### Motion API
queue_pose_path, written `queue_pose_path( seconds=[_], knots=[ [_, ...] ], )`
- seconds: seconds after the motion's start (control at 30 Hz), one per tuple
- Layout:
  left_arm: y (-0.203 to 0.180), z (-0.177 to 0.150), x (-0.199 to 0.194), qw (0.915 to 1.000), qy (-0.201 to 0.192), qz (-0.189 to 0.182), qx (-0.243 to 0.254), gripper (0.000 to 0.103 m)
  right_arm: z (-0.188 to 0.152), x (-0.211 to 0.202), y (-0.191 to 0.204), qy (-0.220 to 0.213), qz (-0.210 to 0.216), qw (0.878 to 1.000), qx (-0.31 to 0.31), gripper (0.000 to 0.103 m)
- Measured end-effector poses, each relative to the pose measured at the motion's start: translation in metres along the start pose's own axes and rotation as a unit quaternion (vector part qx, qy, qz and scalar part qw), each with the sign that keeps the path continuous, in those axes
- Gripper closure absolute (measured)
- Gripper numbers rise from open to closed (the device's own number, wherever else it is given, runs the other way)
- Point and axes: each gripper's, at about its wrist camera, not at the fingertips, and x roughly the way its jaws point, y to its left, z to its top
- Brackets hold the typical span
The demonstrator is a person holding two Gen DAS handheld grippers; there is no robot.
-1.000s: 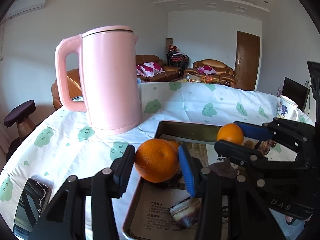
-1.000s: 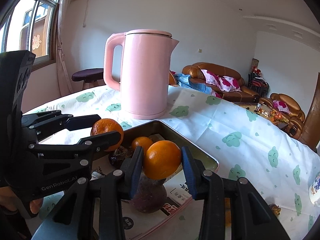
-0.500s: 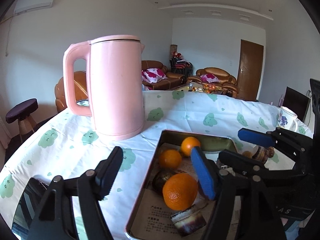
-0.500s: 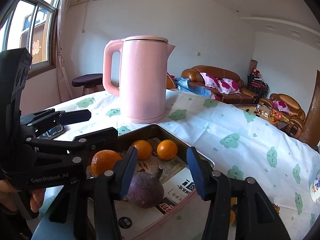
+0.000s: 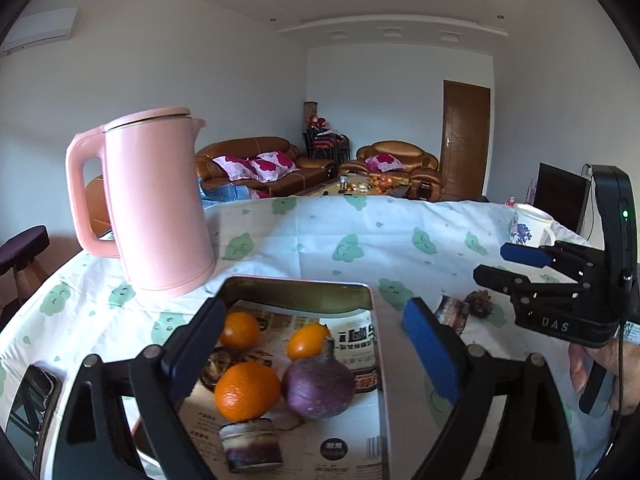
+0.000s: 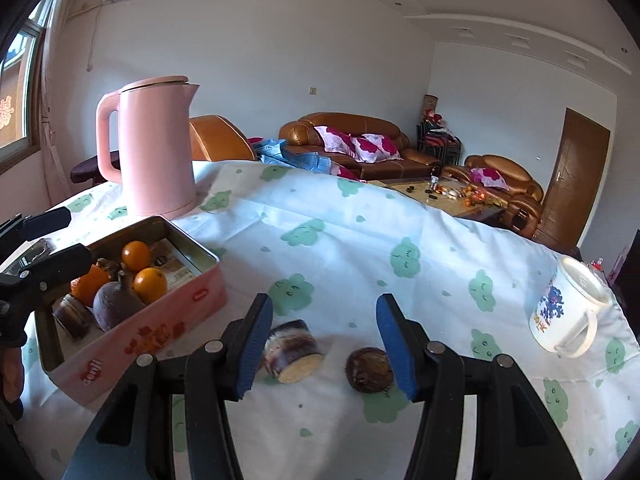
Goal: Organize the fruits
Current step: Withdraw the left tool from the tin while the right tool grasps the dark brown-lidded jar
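Note:
A pink tin tray [image 5: 372,320] lined with printed paper holds three oranges [image 5: 247,390], a purple round fruit [image 5: 318,390], a dark fruit and a cut cane piece [image 5: 250,444]. My left gripper [image 5: 312,340] hovers over the tray's near end. Its jaws are opening and nothing is between them. In the right wrist view the tray [image 6: 160,320] lies to the left. My right gripper [image 6: 325,340] stands open over the tablecloth, holding nothing. Just beyond its fingers lie a second cane piece [image 6: 294,350] and a dark brown round fruit [image 6: 368,368].
A tall pink kettle [image 5: 156,208] stands behind the tray at the left. A white mug [image 6: 568,312] with blue print sits at the far right of the table. A phone [image 5: 28,400] lies near the left edge. Sofas stand beyond the table.
Both grippers opened and let go of their oranges, which now lie in the tray. The left gripper drew back from the tray. The right gripper swung right, over the loose cane piece and dark fruit.

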Motion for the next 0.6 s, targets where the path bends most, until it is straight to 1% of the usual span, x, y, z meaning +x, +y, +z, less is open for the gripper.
queue_pose_path(
  seconds=[0.1, 0.2, 0.27, 0.33, 0.4, 0.47, 0.53, 0.6],
  knots=[
    [-0.014, 0.000, 0.007, 0.9999, 0.005, -0.005, 0.008, 0.010, -0.003, 0.009, -0.005, 0.017, 0.006, 1.000, 0.005, 0.047],
    [-0.025, 0.000, 0.013, 0.9998, 0.011, -0.006, 0.018, 0.009, -0.004, 0.020, 0.001, 0.035, 0.026, 0.999, 0.000, 0.047],
    [-0.028, -0.001, 0.015, 0.9996, 0.011, -0.001, 0.024, 0.009, -0.005, 0.030, 0.006, 0.050, 0.039, 0.998, -0.006, 0.047],
    [-0.028, -0.001, 0.018, 0.9996, 0.015, 0.003, 0.025, 0.009, -0.005, 0.038, 0.009, 0.061, 0.039, 0.997, -0.009, 0.047],
    [-0.025, 0.000, 0.017, 0.9997, 0.014, 0.000, 0.018, 0.008, -0.007, 0.048, 0.011, 0.085, 0.041, 0.996, -0.010, 0.047],
    [-0.024, 0.000, 0.018, 0.9996, 0.011, 0.012, 0.022, 0.008, -0.009, 0.056, 0.011, 0.105, 0.044, 0.994, -0.008, 0.047],
    [-0.024, 0.001, 0.021, 0.9992, 0.022, 0.014, 0.029, 0.008, -0.009, 0.062, 0.011, 0.116, 0.054, 0.992, -0.002, 0.047],
    [-0.027, 0.002, 0.025, 0.9983, 0.023, 0.031, 0.043, 0.007, -0.011, 0.065, 0.011, 0.126, 0.054, 0.991, 0.000, 0.049]
  ],
)
